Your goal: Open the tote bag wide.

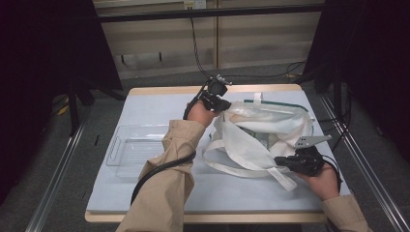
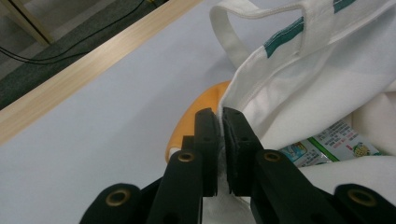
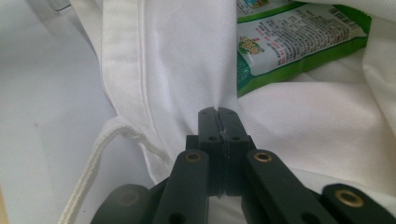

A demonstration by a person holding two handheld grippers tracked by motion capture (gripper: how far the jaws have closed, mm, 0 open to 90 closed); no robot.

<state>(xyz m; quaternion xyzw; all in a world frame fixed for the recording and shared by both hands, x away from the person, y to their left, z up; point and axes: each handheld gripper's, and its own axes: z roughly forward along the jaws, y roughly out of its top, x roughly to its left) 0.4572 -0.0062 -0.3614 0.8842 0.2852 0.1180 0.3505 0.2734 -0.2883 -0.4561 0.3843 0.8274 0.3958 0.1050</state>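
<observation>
Bag: we see a white tote bag point(image 1: 263, 130) lying right of centre on the table point(image 1: 145, 108), mouth held apart.
Left claw point(image 1: 223, 105): we see it closed on the bag's far rim.
Right claw point(image 1: 282, 162): closed on the near rim.
Inside: a green-edged packet point(image 3: 299, 32).
Beside: a clear tray point(image 1: 126, 151) at left.

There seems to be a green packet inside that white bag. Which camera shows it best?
The right gripper view: the green packet lies large and close inside the white bag, its printing visible though unreadable. The left gripper view catches just a corner peeking between folds. The high view gives a small greenish patch in the bag's mouth.
</observation>
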